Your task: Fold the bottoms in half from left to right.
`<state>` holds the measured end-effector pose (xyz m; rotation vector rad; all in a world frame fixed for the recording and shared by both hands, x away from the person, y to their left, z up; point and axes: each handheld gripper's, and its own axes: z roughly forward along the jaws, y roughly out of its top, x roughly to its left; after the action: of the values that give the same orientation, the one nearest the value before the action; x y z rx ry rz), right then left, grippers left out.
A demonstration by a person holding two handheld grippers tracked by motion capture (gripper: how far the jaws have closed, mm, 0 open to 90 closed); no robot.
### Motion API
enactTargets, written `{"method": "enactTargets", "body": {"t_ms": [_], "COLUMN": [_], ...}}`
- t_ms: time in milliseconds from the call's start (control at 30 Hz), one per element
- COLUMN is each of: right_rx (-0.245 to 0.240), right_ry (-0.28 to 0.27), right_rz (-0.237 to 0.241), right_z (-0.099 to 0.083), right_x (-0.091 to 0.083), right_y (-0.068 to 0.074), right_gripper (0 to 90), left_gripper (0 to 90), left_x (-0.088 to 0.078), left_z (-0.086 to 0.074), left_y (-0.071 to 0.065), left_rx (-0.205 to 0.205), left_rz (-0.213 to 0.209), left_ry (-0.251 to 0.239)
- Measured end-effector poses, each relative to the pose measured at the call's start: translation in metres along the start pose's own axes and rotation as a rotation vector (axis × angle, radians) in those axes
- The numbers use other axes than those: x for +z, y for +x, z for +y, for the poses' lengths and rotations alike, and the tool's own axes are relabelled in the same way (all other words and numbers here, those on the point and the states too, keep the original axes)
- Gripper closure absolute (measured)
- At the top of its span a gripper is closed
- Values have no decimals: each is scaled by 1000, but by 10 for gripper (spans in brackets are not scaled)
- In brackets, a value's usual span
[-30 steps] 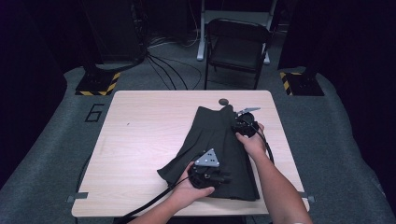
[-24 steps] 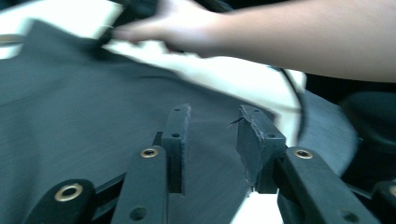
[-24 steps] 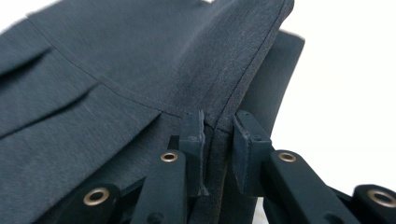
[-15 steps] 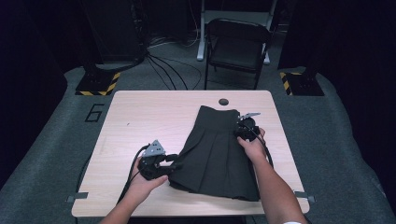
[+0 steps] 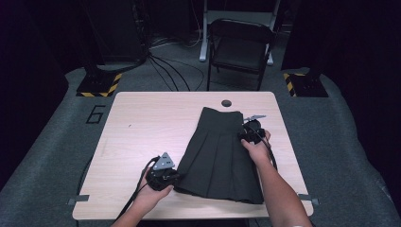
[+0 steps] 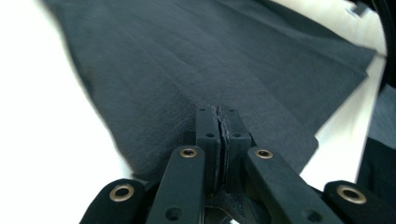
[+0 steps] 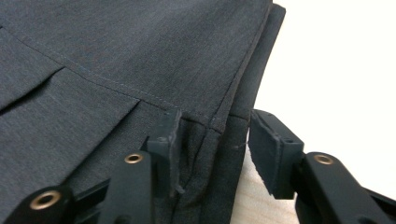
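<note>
Dark pleated skirt [image 5: 220,153] lies flat on the right half of the table [image 5: 142,123], waistband toward the far edge. Left gripper [image 5: 171,178] is clamped tight on the hem corner (jaws pressed together, cloth pinched between). Right gripper [image 5: 247,134] sits at the waistband's side seam, its jaws just opening, cloth between them unpinched.

Floor [image 5: 56,156]: grey carpet, marked "6" [image 5: 96,114] | Chair [image 5: 242,47]: dark, folding, stood behind desk [image 5: 142,123] | Cables [image 5: 165,71]: lay on floor | Surroundings: dark
</note>
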<state>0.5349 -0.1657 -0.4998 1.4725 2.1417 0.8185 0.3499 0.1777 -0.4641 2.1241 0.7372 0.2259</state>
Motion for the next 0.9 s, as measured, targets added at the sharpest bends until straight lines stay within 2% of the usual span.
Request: {"method": "enactTargets", "body": {"t_ms": [67, 133, 167, 200, 300, 333, 467, 567, 733, 833, 900], "right_rx": [7, -9, 6, -3, 4, 1, 11, 17, 17, 12, -12], "right_ry": [8, 6, 0, -6, -14, -11, 9, 5, 3, 1, -1], "right_rz": [32, 37, 30, 38, 33, 30, 11, -6, -10, -11, -22], "right_z": [0, 0, 1, 1, 2, 1, -2, -2, -4, -4, -4], "right_x": [-1, -1, -2, -4, -6, -5, 0, 0, 1, 1, 1], "right_y": [-1, -1, 0, -2, -2, -2, -3, -6, -4, -3, -2], "right_gripper": [671, 730, 750, 759, 763, 756, 642, 574, 580, 592, 593], "left_gripper": [879, 879, 879, 878, 872, 868, 836, 817, 746, 676, 642], "left_x": [7, 15, 19, 22, 30, 32, 38, 40, 36, 27, 17], "left_z": [-1, -3, -5, -6, -10, -12, -16, -20, -18, -13, -7], "left_y": [-5, -8, -9, -9, -8, -9, -9, -8, -10, -10, -8], "left_rx": [12, 29, 35, 34, 31, 31, 23, 9, -1, -15, -19], "left_rz": [-9, -16, -14, -18, -33, -27, -35, -48, -62, -77, -64], "left_ry": [17, 52, 60, 75, 102, 105, 128, 122, 121, 87, 49]}}
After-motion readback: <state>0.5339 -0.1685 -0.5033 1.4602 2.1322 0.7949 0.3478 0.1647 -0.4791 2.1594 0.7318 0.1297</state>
